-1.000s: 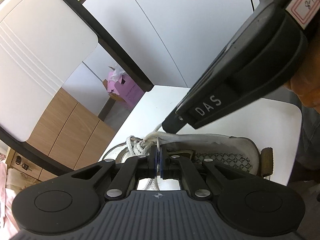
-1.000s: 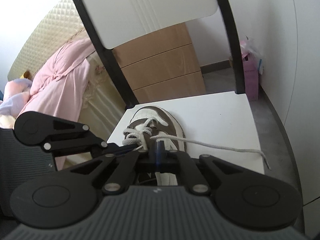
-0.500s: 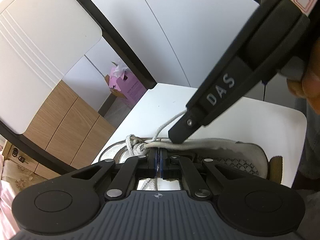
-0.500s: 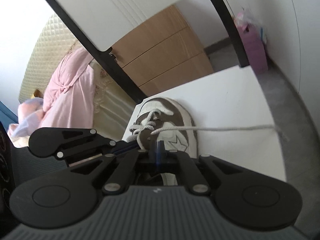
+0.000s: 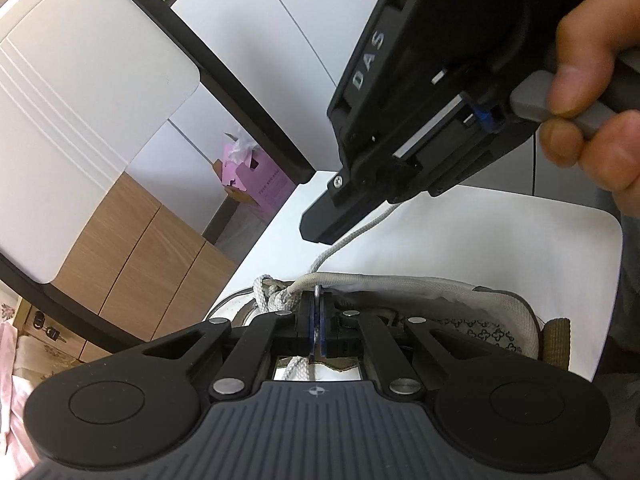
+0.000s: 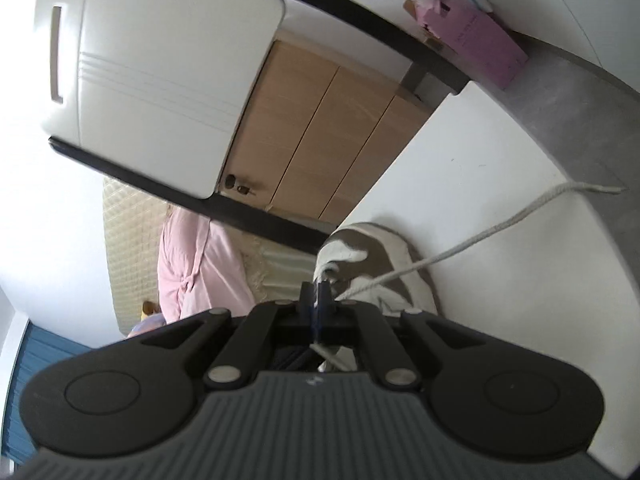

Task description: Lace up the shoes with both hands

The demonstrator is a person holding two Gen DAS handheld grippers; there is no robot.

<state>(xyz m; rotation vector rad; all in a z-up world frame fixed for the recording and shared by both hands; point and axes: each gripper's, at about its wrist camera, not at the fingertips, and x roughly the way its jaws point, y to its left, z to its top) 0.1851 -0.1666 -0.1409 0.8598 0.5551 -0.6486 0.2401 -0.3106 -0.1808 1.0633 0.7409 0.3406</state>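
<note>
— Sneaker point(image 5: 420, 300) position? And the shoelace?

— It lies on the white worktop point(image 5: 500, 240), just beyond the left gripper point(image 5: 317, 312), heel to the right in that view. That gripper is closed on a strand of shoelace point(image 5: 298, 368) at the eyelets.

— And the right gripper point(image 6: 316, 300)?

— Clamped on the other lace strand point(image 6: 480, 236), which runs off to the right across the worktop, its tip near the edge. A hand point(image 5: 588, 92) holds that gripper's handle, above the shoe.

— Behind?

— A pink box point(image 6: 472, 36) on the floor.
</note>
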